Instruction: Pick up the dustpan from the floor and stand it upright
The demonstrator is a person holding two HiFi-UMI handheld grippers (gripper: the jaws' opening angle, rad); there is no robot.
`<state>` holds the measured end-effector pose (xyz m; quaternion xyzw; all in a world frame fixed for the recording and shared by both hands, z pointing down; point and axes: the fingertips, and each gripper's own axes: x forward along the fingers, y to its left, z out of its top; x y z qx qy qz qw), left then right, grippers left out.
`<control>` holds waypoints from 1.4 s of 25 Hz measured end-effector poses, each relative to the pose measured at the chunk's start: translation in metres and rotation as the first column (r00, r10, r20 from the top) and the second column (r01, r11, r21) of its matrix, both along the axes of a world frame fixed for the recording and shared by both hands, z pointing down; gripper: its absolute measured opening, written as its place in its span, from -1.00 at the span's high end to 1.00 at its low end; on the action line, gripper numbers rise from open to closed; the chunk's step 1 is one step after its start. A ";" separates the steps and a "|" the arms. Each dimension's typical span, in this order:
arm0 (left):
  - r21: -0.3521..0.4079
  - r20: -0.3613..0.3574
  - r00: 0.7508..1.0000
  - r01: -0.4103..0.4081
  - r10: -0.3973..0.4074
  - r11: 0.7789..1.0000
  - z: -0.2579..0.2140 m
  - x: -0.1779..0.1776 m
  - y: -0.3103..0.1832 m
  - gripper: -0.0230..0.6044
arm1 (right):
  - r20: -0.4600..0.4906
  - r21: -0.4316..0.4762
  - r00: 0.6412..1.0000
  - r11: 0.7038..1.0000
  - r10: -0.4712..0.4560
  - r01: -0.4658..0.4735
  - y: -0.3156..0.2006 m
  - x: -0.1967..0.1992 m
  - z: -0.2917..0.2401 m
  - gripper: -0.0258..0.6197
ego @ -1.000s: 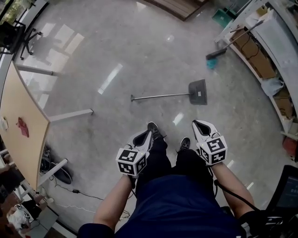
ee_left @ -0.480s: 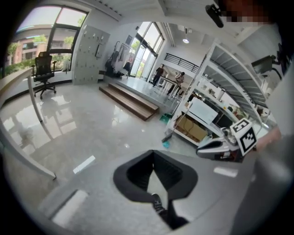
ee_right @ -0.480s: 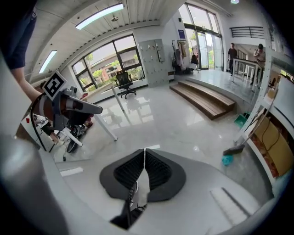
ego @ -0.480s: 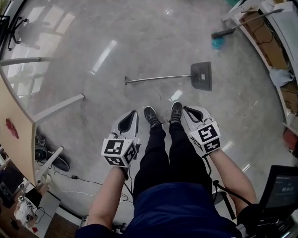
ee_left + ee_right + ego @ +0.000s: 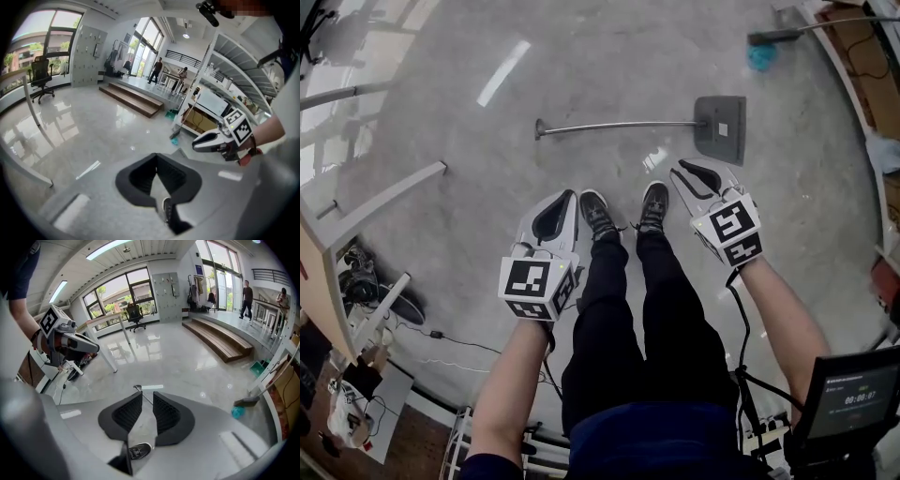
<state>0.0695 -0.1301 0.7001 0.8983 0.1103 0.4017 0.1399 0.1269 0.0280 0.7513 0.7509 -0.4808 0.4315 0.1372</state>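
Two grippers hang over the floor point(image 5: 581, 56) in the head view, left gripper point(image 5: 565, 197) and right gripper point(image 5: 686, 172) flanking the person's shoes point(image 5: 595, 214); the dustpan point(image 5: 719, 128) lies flat just ahead of the right one; left gripper view: jaws pressed together, empty; right gripper view: jaws have just been opening and stand partly apart, gripping nothing, with the handle point(image 5: 139, 390) on the floor beyond the gap.

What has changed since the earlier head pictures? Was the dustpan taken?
The person stepped closer to the dustpan. The right gripper moved toward it, and its fingers have just been opening, with nothing between them. Nothing was taken. Unchanged: the left gripper is shut and empty, and the dustpan lies flat on the floor.
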 end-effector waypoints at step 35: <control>0.088 0.032 0.949 -0.316 0.314 0.945 0.300 0.039 -0.013 0.73 | 0.011 -0.047 0.999 0.998 -0.037 0.037 0.022 0.047 0.279 0.60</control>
